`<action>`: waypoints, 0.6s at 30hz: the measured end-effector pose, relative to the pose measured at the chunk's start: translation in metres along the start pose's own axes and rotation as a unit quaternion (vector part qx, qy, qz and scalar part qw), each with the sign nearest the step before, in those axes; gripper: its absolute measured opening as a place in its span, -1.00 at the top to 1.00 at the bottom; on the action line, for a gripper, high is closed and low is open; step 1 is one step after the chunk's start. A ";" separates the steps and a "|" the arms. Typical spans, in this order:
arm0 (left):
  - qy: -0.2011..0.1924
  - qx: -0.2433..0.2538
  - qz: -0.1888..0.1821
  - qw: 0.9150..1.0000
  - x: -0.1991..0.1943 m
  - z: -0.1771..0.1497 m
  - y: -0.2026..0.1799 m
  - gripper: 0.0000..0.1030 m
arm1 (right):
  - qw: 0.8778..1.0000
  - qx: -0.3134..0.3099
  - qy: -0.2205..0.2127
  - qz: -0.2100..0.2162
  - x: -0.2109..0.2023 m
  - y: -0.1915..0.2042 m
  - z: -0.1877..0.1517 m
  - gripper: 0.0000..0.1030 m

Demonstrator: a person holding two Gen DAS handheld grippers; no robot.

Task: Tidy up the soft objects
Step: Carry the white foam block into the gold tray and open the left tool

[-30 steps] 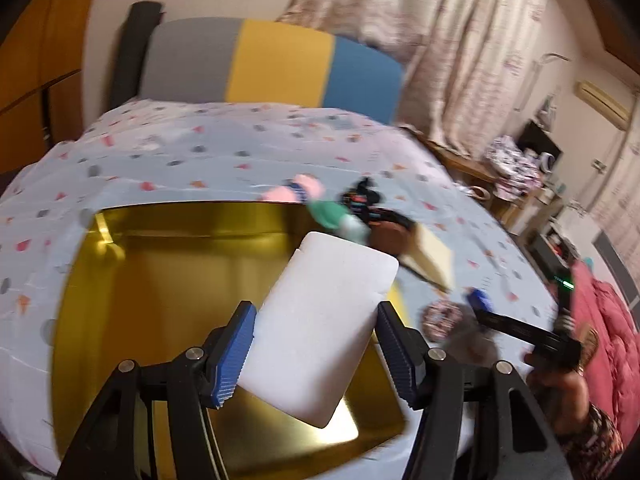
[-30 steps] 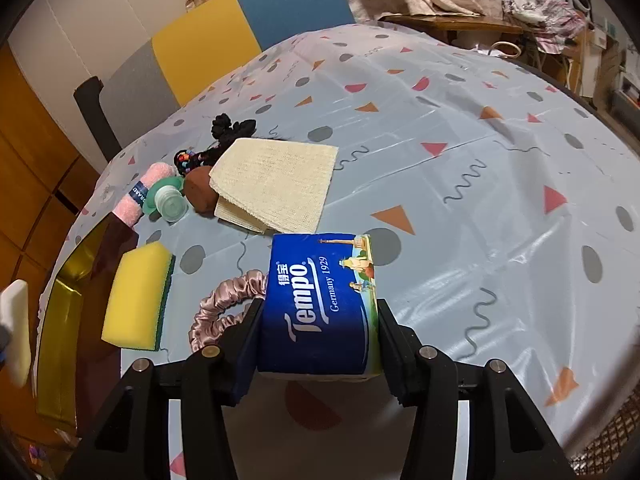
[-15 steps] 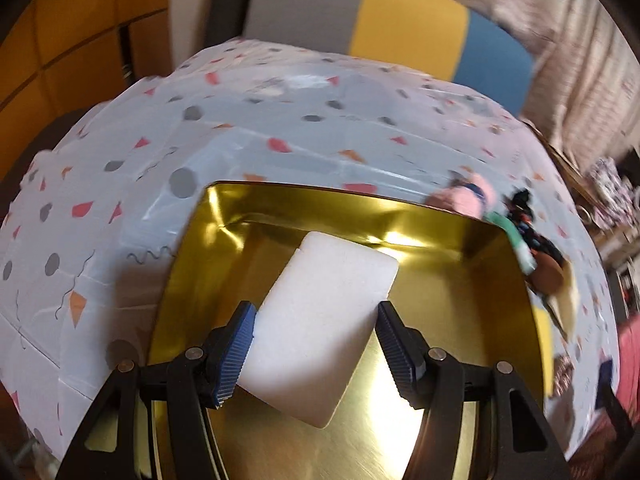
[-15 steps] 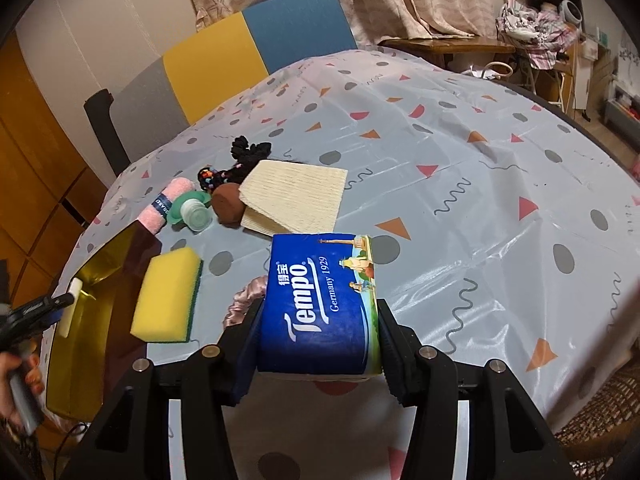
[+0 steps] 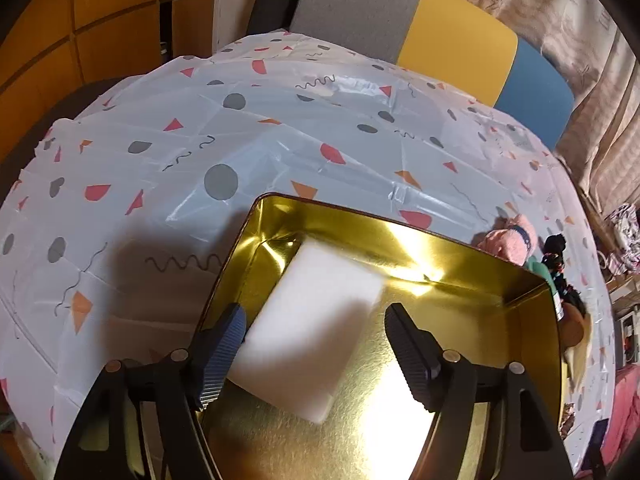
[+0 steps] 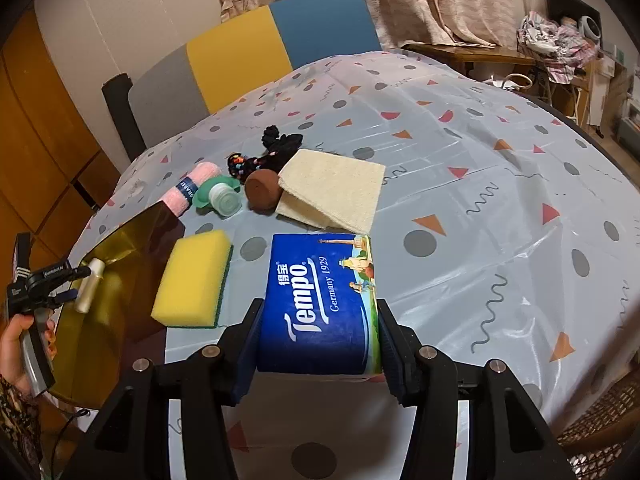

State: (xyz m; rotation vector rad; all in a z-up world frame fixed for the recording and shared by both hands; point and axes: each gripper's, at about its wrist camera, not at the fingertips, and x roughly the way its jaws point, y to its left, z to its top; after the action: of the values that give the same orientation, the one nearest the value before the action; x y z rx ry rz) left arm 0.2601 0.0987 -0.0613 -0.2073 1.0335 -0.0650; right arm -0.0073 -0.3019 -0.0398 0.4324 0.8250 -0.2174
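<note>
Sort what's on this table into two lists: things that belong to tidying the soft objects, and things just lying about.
Job: white sponge, gold tin, Tempo tissue pack, yellow sponge, cream cloth, pink towel roll, black scrunchie.

Lying about: green bottle, chair.

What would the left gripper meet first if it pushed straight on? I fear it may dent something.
Probably the white sponge between the left gripper's open jaws, with the gold tin's floor just beneath; depth is unclear.
</note>
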 end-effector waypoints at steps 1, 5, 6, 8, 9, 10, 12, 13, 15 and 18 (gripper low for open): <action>-0.004 0.000 -0.002 1.000 0.000 0.001 0.000 -0.43 | 1.000 -0.001 0.001 0.001 0.000 0.001 0.000 -0.03; -0.011 -0.010 -0.009 1.000 -0.005 0.002 0.002 -0.43 | 1.000 -0.002 0.001 0.004 0.000 0.004 -0.002 -0.03; -0.018 -0.014 -0.014 1.000 -0.010 0.001 0.003 -0.43 | 1.000 -0.003 -0.001 0.007 -0.002 0.005 -0.002 -0.03; -0.024 -0.018 -0.013 0.999 -0.019 -0.002 0.004 -0.43 | 1.000 -0.006 -0.005 0.008 -0.004 0.007 -0.001 -0.03; -0.026 -0.020 -0.010 0.999 -0.026 -0.006 0.005 -0.43 | 1.000 -0.008 -0.006 0.009 -0.005 0.008 -0.001 -0.03; -0.029 -0.024 -0.011 0.999 -0.031 -0.010 0.006 -0.43 | 1.000 -0.009 -0.008 0.010 -0.005 0.009 0.000 -0.03; -0.039 -0.032 -0.012 0.999 -0.045 -0.021 0.008 -0.43 | 1.000 -0.011 -0.010 0.014 -0.006 0.012 0.002 -0.03; -0.045 -0.032 -0.012 0.998 -0.050 -0.027 0.007 -0.43 | 1.000 -0.013 -0.010 0.017 -0.007 0.014 0.003 -0.03; -0.058 -0.029 -0.014 0.998 -0.063 -0.043 0.004 -0.43 | 0.999 -0.019 -0.011 0.023 -0.007 0.021 0.006 -0.03; -0.081 -0.033 -0.031 0.996 -0.080 -0.066 0.000 -0.43 | 0.999 -0.031 -0.010 0.036 -0.006 0.034 0.010 -0.03</action>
State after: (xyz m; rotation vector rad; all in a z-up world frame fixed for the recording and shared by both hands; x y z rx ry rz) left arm 0.1621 0.1012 -0.0262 -0.2997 0.8683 -0.0693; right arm 0.0073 -0.2756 -0.0200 0.4013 0.7934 -0.1282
